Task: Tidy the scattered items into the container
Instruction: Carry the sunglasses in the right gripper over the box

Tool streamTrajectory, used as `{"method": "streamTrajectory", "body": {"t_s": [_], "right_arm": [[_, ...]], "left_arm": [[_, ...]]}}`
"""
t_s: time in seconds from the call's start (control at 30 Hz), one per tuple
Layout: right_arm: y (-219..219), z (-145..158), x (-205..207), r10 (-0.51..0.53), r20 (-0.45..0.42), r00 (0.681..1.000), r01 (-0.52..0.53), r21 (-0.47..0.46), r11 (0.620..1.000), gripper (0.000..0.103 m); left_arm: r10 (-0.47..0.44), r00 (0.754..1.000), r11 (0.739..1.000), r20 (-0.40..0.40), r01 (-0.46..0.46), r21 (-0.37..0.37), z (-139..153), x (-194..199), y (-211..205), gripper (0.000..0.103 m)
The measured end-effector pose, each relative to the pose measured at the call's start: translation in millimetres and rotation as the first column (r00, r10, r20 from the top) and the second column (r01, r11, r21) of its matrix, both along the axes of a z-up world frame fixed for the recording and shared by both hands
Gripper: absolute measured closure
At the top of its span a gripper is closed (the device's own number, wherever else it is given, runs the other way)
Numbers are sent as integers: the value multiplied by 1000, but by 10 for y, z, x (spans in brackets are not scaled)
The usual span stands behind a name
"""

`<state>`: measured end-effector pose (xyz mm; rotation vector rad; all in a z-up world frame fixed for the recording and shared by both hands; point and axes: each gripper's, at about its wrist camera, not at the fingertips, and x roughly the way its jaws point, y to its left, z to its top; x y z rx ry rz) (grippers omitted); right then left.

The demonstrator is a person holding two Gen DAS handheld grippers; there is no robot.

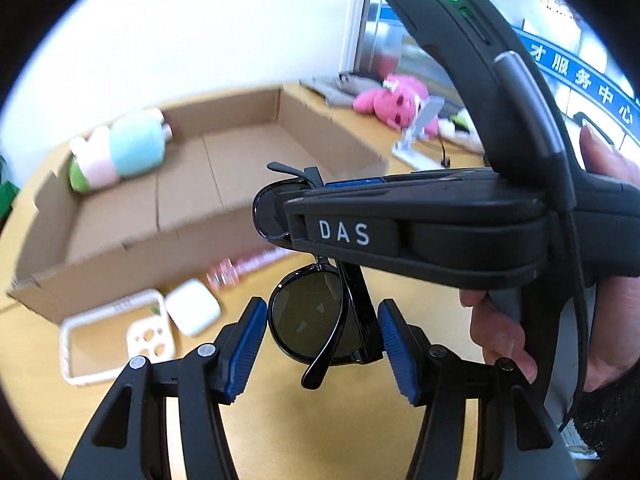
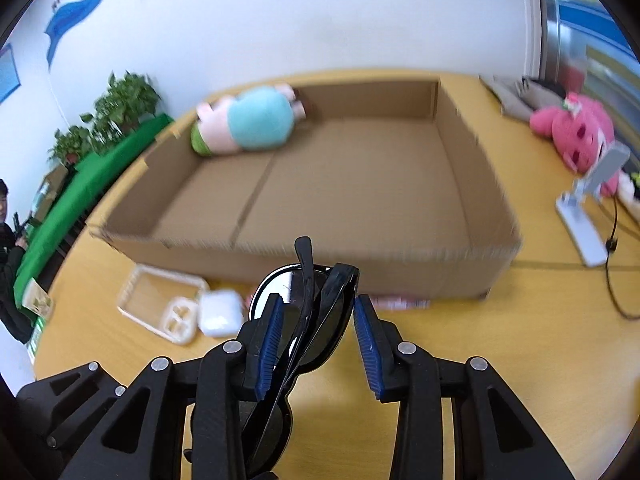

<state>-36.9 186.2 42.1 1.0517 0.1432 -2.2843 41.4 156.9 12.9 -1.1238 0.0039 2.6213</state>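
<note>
Both grippers were on the folded black sunglasses, held up off the tabletop, short of the box. Left gripper: fingers half open around one lens, right pad against the folded temples, left pad just beside the rim; contact unclear. Right gripper: fingers narrowed on the frame, left pad pressed on it, right pad touching only near its tip. A hand held the right gripper's handle.

Behind, on the tabletop: shallow white basket holding a small white compartment tray; a white case just beside it; something pink and striped, blurred, against the box's front wall.

Farther: large open cardboard box, containing only a pastel plush in the far left corner. Pink plush outside, to the right.
</note>
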Motion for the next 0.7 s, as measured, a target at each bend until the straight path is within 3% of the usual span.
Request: {"method": "streamTrajectory", "body": {"t_s": [0.37,0.7], "right_arm": [[-175,748,-108,47,-141,989,-56,-59,997,65],[-460,1437,-393,86,-248,965,-113,-93,989,66]], "left_arm": [[62,987,997,-149,-67,-29,600,-247,-101,46],[99,954,991,-283,-121,-60,1202,-491,-236,46]]}}
